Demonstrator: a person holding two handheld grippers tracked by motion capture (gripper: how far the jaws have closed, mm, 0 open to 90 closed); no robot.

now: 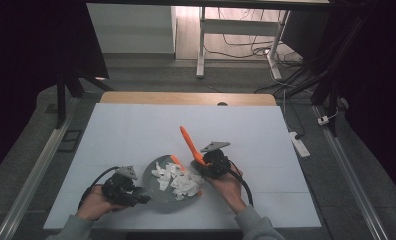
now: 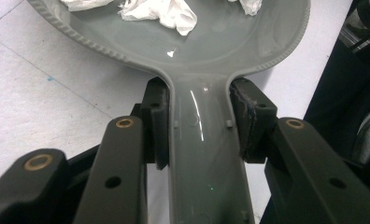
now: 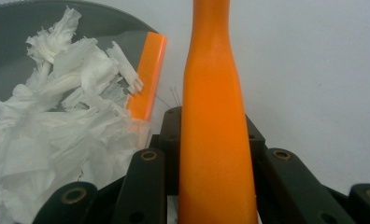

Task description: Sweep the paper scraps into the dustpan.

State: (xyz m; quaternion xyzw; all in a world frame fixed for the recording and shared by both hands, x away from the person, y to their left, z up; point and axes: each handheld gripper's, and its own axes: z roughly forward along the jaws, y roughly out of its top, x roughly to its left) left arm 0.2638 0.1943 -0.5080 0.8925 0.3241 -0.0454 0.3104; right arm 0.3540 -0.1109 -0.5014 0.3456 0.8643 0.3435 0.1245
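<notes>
Dustpan (image 1: 162, 192), grey plastic, round pan with a ribbed rim and a flat handle: lies on the white desk (image 1: 136, 135) near its front edge, between the two hands. Handle points toward the person's left hand; in the left gripper view the handle (image 2: 204, 158) runs straight down between the two black jaws, and both pads press against its sides just below where it widens into the pan.

Left tongs (image 1: 136, 196): clamped on the dustpan handle, held low over the desk.

Paper scraps (image 1: 178, 180), white, torn and crumpled: heaped inside the pan, most toward its right side; in the right gripper view they crowd the pan (image 3: 15, 28) up to the brush.

Brush (image 1: 190, 144), orange: its long tapered handle (image 3: 216, 126) rises from between the jaws of the right tongs (image 1: 202, 167), slanting up and away over the desk. An orange strip of the brush head (image 3: 148, 77) lies at the pan's right edge, touching the paper scraps.

Right tongs: closed on the orange brush handle, just beside the right rim of the pan.

Surroundings: wooden edge at the far side of the desk, grey floor (image 1: 151, 75), white table legs and cables beyond.
</notes>
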